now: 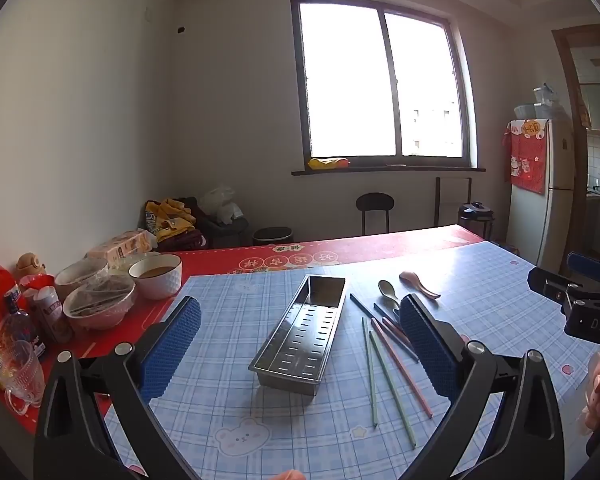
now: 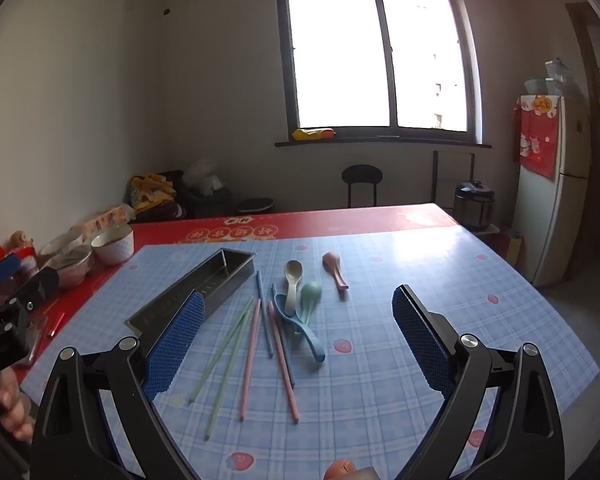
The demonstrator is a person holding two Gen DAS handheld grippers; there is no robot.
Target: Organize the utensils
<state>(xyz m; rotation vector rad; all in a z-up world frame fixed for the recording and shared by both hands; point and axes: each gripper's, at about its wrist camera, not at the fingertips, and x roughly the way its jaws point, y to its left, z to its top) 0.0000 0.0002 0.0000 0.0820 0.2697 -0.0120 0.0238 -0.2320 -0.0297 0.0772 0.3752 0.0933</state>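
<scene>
The only writing I could read was "DAS" on the body of my right tool [image 1: 592,324] (the red mat's printed characters were too small to make out). Both hands tilted slightly downward over the tabletop [image 2: 420,264]. My left tool [image 1: 300,332] stood released, empty, with the metal tray [image 1: 300,340] lying between and beyond its fingers. My right tool [image 2: 296,336] was released too, holding nothing; the chopsticks [image 2: 252,344] and spoons [image 2: 300,296] lay loose ahead of it, just right of the tray.
</scene>
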